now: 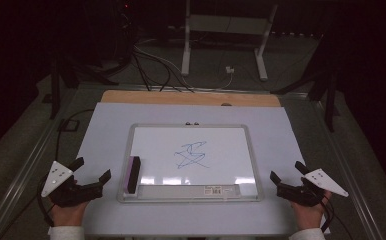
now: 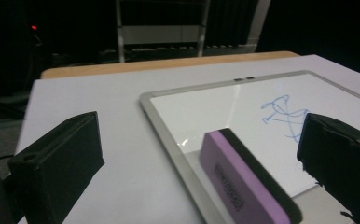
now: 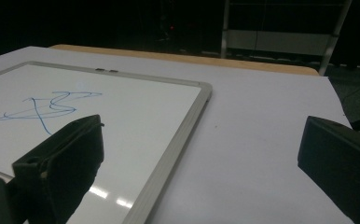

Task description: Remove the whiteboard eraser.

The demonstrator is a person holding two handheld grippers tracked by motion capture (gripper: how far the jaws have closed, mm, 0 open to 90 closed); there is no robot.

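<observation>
A whiteboard (image 1: 146, 135) with a grey frame lies flat on the white table top, with a blue scribble (image 1: 191, 155) near its middle. A purple eraser with a black felt side (image 1: 133, 174) rests on the board's left edge, also seen close up in the left gripper view (image 2: 243, 182). My left gripper (image 1: 92, 170) sits at the table's front left, open and empty, just left of the eraser. At the front right, my right gripper (image 1: 287, 170) is open and empty, beside the board's right frame (image 3: 178, 140).
The white sheet (image 1: 101, 125) covers a wooden table whose far edge (image 1: 191, 97) shows. Behind it stand a white metal stand (image 1: 226, 30) and cables (image 1: 151, 65) on the floor. A labelled tray strip (image 1: 191, 190) runs along the board's front edge.
</observation>
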